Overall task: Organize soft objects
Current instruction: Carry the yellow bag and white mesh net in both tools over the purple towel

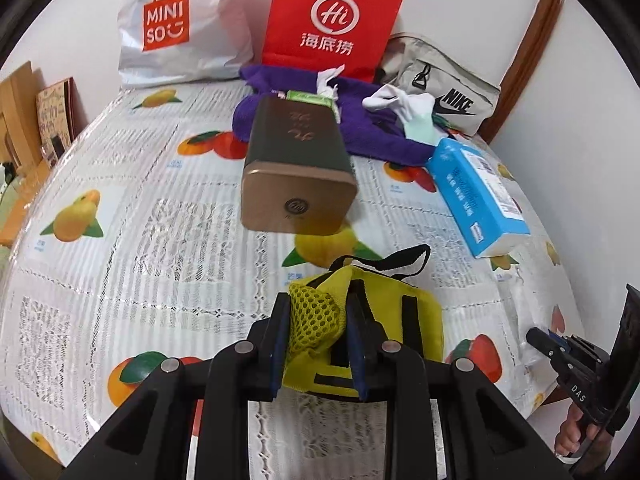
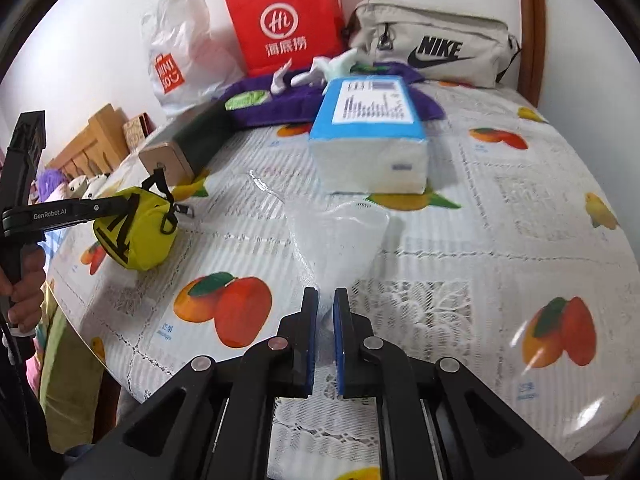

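Left gripper: clenched on the yellow pouch at its mesh side, low over the table.
Right gripper: jaws closed, pinching a clear plastic bag.
Table: round, under a lace-and-fruit-print cloth.
Far edge: purple towel, white socks, tissue pack, bags against a white wall.

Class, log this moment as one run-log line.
left gripper: shut on yellow pouch | right gripper: shut on clear plastic bag
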Demonstrator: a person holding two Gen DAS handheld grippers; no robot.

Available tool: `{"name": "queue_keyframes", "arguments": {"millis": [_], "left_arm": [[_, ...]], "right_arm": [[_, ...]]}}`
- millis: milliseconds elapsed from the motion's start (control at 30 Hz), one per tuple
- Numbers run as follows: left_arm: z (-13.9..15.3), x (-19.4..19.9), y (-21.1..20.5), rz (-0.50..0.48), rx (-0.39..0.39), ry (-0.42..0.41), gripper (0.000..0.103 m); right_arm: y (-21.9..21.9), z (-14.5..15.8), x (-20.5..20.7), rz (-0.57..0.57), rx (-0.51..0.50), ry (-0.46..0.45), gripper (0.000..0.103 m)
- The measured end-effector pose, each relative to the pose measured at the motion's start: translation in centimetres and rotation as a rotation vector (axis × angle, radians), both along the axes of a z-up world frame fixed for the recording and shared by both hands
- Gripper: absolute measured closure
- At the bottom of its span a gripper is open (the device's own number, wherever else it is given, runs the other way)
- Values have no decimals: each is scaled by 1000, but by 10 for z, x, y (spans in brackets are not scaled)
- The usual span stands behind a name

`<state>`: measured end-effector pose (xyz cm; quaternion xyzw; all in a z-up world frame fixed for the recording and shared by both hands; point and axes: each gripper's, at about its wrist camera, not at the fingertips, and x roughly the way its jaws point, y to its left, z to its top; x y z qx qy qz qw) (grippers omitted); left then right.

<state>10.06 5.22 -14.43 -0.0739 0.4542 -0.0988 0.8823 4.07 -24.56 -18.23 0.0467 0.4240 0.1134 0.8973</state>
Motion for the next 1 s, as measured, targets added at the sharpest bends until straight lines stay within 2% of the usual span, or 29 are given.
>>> {"name": "queue_keyframes", "arguments": {"millis": [500,1000], "left_arm": [[42,-10,-11,0,9,-59,78],[66,0,-17,1,9,-84,78]], "right_arm": [[-7,38,1,3,21,-71,95],[-9,69,17,-1,16,-107,95]]}}
